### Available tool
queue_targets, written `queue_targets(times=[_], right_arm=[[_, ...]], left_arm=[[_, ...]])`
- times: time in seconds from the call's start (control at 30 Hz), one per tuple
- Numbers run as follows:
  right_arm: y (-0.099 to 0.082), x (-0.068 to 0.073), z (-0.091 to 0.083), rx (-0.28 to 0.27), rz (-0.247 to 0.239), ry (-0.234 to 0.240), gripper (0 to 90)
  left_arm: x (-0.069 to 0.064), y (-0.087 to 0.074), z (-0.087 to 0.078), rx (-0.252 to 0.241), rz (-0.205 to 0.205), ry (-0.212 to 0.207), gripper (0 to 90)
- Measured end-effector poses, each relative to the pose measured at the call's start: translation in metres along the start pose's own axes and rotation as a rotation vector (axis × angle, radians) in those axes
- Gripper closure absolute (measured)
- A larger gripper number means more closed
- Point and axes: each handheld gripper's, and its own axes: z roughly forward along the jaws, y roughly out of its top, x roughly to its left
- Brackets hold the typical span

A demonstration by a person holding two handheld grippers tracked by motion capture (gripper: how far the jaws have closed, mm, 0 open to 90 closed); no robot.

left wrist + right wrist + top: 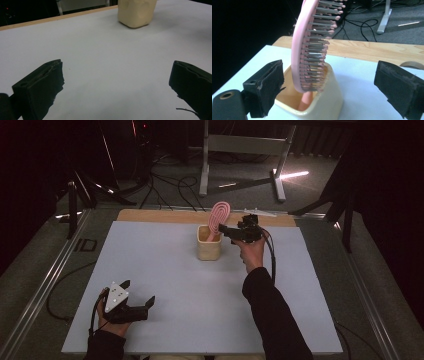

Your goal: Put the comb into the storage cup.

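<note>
Nearest the person, the left hand-held gripper [136,296] sat parked on the table [165,285], jaws wide and empty, probably just out of the way. Farther back, the right hand-held gripper [223,228] was released beside the pink hairbrush [218,217], which stood handle-down in the cream cup [208,249], leaning on its rim.

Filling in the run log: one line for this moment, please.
pink hairbrush: handle-down in cream cup | right tool: open, brush between jaws, untouched | left tool: open, empty

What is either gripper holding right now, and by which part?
Nothing. The right gripper stands open around the pink hairbrush, which stands handle-down in the cream cup. The left gripper is open over bare table.
</note>
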Motion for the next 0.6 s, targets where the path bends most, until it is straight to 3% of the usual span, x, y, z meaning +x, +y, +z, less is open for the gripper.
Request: queue_targets(times=[0.6], right_arm=[[-0.004, -0.004, -0.017, 0.018, -0.020, 0.026, 9.0]], left_arm=[[0.000, 0.000, 0.000, -0.002, -0.001, 0.007, 0.2]])
